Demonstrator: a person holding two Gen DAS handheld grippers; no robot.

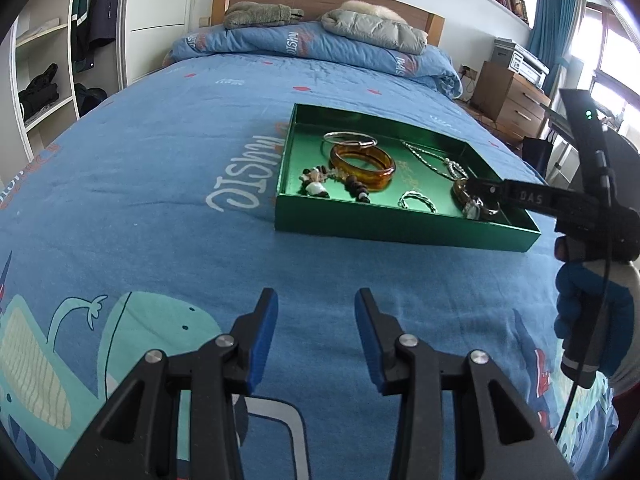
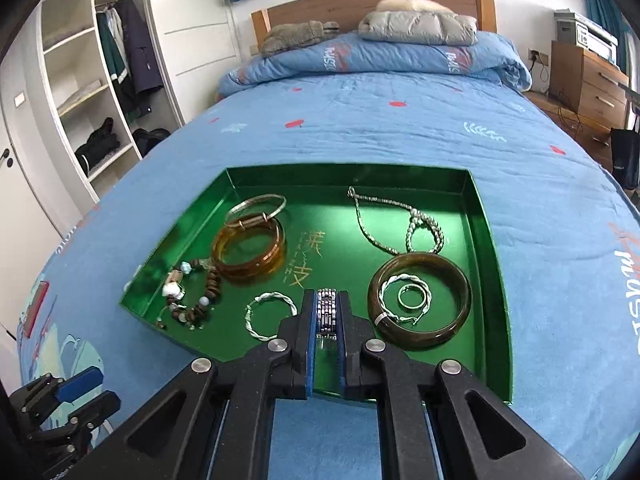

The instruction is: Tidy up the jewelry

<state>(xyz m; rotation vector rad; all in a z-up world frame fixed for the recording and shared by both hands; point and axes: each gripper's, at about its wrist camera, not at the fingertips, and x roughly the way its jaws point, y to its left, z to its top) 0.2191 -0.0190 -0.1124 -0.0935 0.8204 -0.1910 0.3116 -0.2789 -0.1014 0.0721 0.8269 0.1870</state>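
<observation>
The right gripper [image 2: 327,300] has its blue-padded jaws drawn in narrow on a metal link bracelet [image 2: 327,312], a flat band of small silver and dark links. The band's long axis runs along the fingers, pointing away from the camera toward the middle of the green tray [image 2: 490,248]; its far end shows just past the fingertips and its near end hangs between the pads. It is held above the tray's near edge.

Close on its left lies a twisted silver hoop [image 2: 266,316], and beyond that a strand of wooden and pale beads [image 2: 192,296]. On its right a dark brown bangle [image 2: 418,300] lies flat with a second twisted silver piece and a small plain ring [image 2: 412,296] inside it (the ring sits within the twisted one). Farther back are an amber bangle [image 2: 250,254], a thin silver bangle [image 2: 256,206] leaning against it, and a silver chain necklace [image 2: 396,220]. Gold characters are printed on the tray floor.

The tray rests on a blue bedspread [image 1: 160,200]. The left gripper [image 1: 316,320] hangs over the bedspread well short of the tray, its jaws apart with nothing between them. A gloved hand [image 1: 592,320] holds the right gripper's handle.
</observation>
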